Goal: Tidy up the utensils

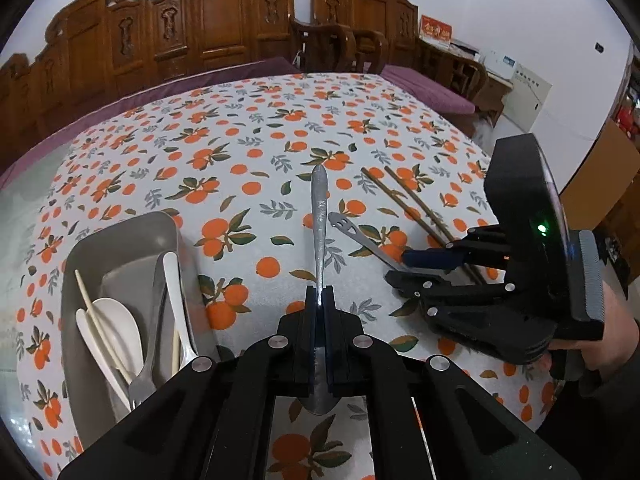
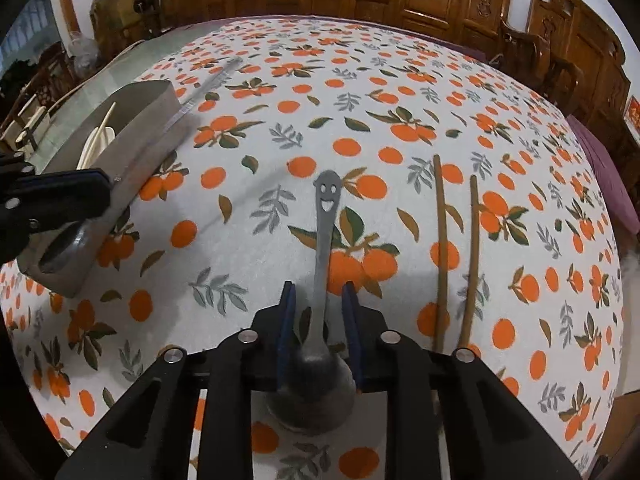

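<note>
One spoon [image 2: 323, 264] between right gripper [image 2: 320, 300] pads

**Camera setup: two wrist fisheyes**

Left wrist view: taken close above the table [image 1: 256, 128], angled steeply down along its fingers [image 1: 310, 320], facing carved wooden chairs [image 1: 224, 12]. Right wrist view: likewise close and steeply downward. Shared by both: the grey tray [image 1: 120, 240], smiley spoon [image 2: 326, 216], brown chopsticks [image 2: 440, 248]. Each gripper is seen in the other's view.
</note>
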